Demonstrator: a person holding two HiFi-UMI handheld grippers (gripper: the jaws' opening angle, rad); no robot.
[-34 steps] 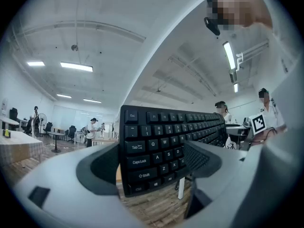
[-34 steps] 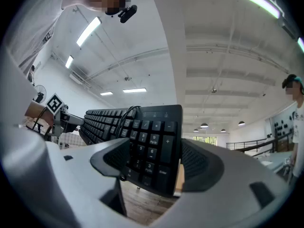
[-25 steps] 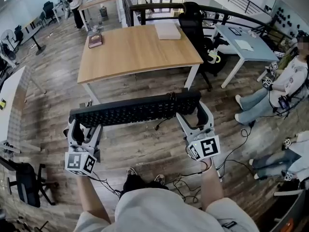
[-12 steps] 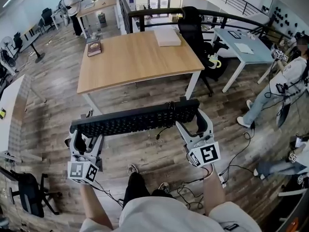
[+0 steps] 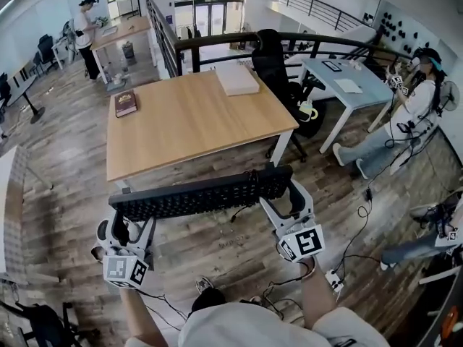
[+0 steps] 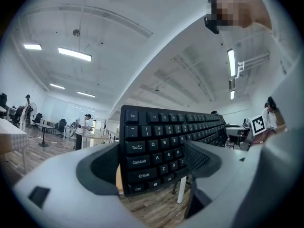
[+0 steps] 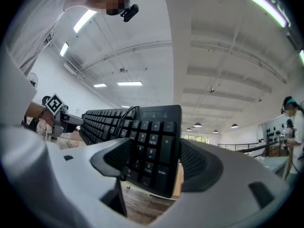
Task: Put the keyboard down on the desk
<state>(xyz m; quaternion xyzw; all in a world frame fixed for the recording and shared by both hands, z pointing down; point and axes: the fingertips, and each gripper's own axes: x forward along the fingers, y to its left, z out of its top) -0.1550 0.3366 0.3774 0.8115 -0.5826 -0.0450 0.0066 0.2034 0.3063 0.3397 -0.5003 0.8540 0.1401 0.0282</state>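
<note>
The left hand-held gripper (image 6: 153, 169) has its two jaws closed on the left end of the black keyboard (image 5: 199, 194). The Esc, Tab and Caps Lock keys sit between the jaws in the left gripper view. The right hand-held gripper (image 7: 151, 161) clamps the opposite end, with the number pad filling the gap between its jaws. The keyboard hangs level in the air between the two, long side across the head view, and touches nothing else. A thin black cable (image 5: 241, 207) loops over its back edge near the right end and dangles below it.

Places below are given from the wooden surface (image 5: 188, 118). The keyboard is held off its near edge, over the plank floor (image 5: 217, 248) and roughly parallel to that edge. No part of it is over the top. A dark book (image 5: 125, 103) lies on the surface near the far left corner. A flat white box (image 5: 237, 79) lies near the far right corner. A black office chair (image 5: 273, 67) stands just off the right side. Further right is a pale blue table (image 5: 346, 85), and a seated person (image 5: 409, 110) is beyond that. A dark railing (image 5: 217, 40) runs behind the far edge. Well beyond the far left corner, another person (image 5: 85, 29) stands beside a second wooden table.
</note>
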